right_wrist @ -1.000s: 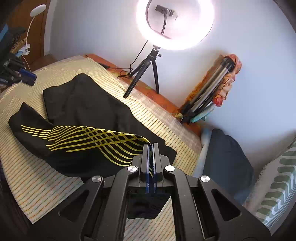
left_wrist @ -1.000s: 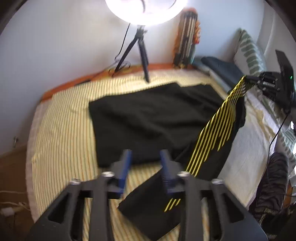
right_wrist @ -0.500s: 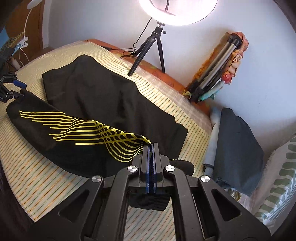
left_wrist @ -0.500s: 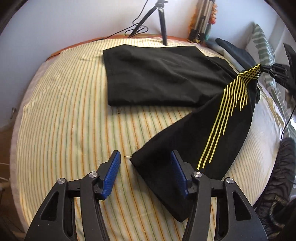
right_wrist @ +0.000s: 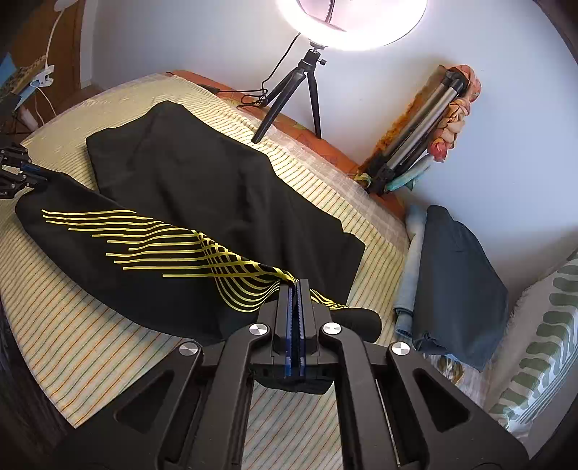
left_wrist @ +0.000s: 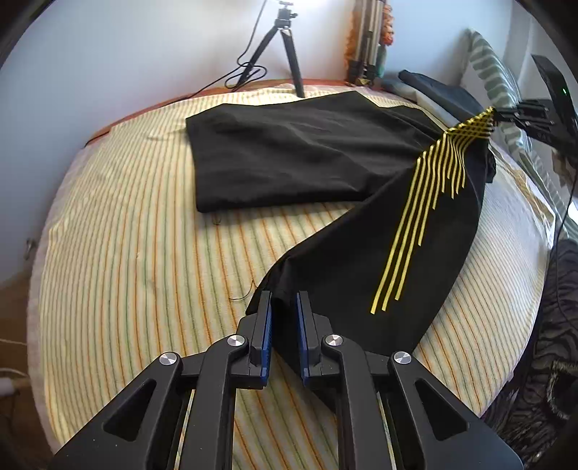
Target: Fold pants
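Left wrist view: black pants (left_wrist: 289, 159) spread on striped bed (left_wrist: 119, 260), one leg with yellow stripes (left_wrist: 415, 231) stretched from 6 toward 2 o'clock. Left claw (left_wrist: 283, 307) closing around leg hem, narrow gap between pads, grip uncertain. Right wrist view: right claw (right_wrist: 295, 289) clenched on the pants' striped end, lifted off bed. Ring light (right_wrist: 346, 21) at 12 o'clock.

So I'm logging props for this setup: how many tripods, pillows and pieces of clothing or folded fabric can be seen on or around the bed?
Tripods: 2, the ring light's black tripod and a folded silver tripod.
Pillows: 1, the green-patterned pillow.
Clothing or fabric: 3, the black pants, a dark folded garment and a light blue fabric under it.
Total: 6.
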A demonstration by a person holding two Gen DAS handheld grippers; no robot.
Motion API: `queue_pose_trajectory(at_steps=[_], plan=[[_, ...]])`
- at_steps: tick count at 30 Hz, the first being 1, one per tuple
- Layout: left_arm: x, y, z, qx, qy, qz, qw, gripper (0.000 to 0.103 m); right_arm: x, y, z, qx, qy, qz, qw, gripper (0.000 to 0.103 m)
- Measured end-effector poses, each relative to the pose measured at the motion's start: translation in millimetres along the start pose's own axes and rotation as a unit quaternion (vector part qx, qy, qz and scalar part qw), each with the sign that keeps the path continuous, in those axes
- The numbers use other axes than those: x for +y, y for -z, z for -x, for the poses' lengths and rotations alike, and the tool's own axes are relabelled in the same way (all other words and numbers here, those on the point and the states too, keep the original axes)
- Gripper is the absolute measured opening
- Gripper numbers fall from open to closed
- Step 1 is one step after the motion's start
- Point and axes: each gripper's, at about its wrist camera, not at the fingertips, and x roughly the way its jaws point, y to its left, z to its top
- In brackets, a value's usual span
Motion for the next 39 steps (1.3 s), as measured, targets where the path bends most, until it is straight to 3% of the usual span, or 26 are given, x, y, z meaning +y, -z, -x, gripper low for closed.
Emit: queue_pose_trajectory(at_steps=[6,8,13,16,20,29,33,39], plan=[[2,-1,-9,0.004,0.012,0.003,0.9999,0.011,2,4,-2,0.006,-0.002,-0.003,1.000,0.003],[-2,-2,-9,0.000,0.005,-0.008,1.0000,0.003,3,5,-4,0.009,-0.003,-0.004,1.000,0.003],[10,-12,14,-0.048,0.002,0.026,0.9985,0.002,2,6,0,0.003,0.002,-0.003,1.000,0.003],[22,-28,35,-0.086,0.009,0.047,0.9952,0.002,-4,1,5,-0.007,0.008,-0.011,1.000,0.003],[27,-57,48,-0.112,-0.011,0.033,0.9931,0.002,-11,-12,7,-0.019,0.019,-0.013,1.000,0.003],[35,-129,39,-0.150,-0.057,-0.007,0.9870,0.002,-38,-54,-18,-0.029,0.042,-0.006,0.999,0.002],[50,-151,21,-0.151,-0.066,0.014,0.9861,0.002,-56,-71,-43,-0.026,0.056,-0.007,0.998,0.002],[72,-167,-21,-0.106,-0.058,0.050,0.9915,0.002,-83,-90,-101,0.001,0.059,-0.028,0.998,0.002]])
